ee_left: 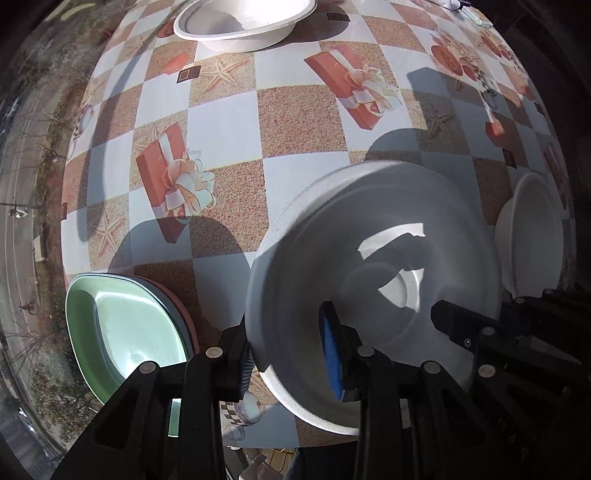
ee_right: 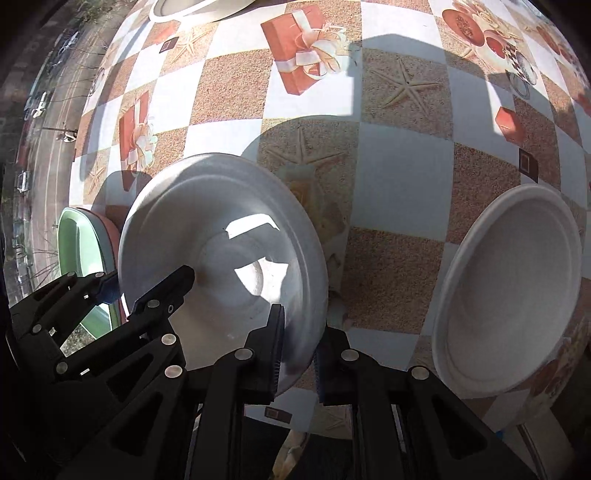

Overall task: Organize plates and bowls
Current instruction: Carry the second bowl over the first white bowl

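A white paper bowl (ee_left: 373, 266) sits on the table near the front edge. My left gripper (ee_left: 291, 354) straddles its left rim, one finger inside and one outside. My right gripper (ee_right: 297, 350) straddles its right rim (ee_right: 314, 258) the same way. The left gripper also shows in the right wrist view (ee_right: 147, 280). Whether either is clamped tight is unclear. A second white bowl (ee_right: 513, 291) stands to the right, also seen in the left wrist view (ee_left: 532, 240). A third white bowl (ee_left: 243, 22) sits at the far side.
A stack of plates, green on top (ee_left: 122, 325), stands at the left front, close to the held bowl; it also shows in the right wrist view (ee_right: 79, 240). The checked tablecloth (ee_left: 295, 122) covers the table. A street lies far below on the left.
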### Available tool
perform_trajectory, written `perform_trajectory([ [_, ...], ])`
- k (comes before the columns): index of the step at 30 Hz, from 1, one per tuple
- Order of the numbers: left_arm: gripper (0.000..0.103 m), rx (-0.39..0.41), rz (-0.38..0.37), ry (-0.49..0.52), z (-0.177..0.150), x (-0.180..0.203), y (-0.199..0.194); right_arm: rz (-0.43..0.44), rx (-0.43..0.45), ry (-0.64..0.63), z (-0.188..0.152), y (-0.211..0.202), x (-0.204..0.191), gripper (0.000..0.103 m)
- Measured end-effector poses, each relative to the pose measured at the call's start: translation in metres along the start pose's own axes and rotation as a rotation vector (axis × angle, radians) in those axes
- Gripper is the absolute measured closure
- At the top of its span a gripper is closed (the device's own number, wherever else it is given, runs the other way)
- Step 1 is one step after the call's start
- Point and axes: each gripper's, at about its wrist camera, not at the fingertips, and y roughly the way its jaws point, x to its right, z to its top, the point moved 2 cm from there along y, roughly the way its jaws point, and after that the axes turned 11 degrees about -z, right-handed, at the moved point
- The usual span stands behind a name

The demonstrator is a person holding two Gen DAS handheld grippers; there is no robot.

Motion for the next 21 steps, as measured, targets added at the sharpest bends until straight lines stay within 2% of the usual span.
perform_trajectory([
  [5, 0.069, 0.034, 0.000, 0.052, 0.007, 0.028, -0.024, 0.019, 0.049, 0.029, -0.003, -0.023, 0.004, 0.087],
  [9, 0.068, 0.039, -0.005, 0.123, 0.016, 0.052, -0.034, 0.027, 0.081, 0.080, -0.011, -0.036, 0.025, 0.087],
  [11, 0.068, 0.037, -0.010, 0.164, 0.018, 0.065, -0.037, 0.031, 0.090, 0.112, -0.020, -0.038, 0.042, 0.087],
  [13, 0.068, 0.034, -0.012, 0.208, 0.025, 0.099, -0.038, 0.031, 0.098, 0.147, -0.023, -0.042, 0.056, 0.087],
  [16, 0.067, 0.030, -0.017, 0.279, 0.009, 0.135, -0.023, 0.031, 0.107, 0.205, -0.051, -0.046, 0.099, 0.087],
  [19, 0.067, 0.018, -0.029, 0.334, 0.015, 0.163, -0.017, 0.025, 0.112, 0.262, -0.063, -0.049, 0.126, 0.087],
  [21, 0.066, 0.008, -0.036, 0.364, 0.023, 0.165, -0.007, 0.019, 0.112, 0.298, -0.068, -0.049, 0.142, 0.087],
])
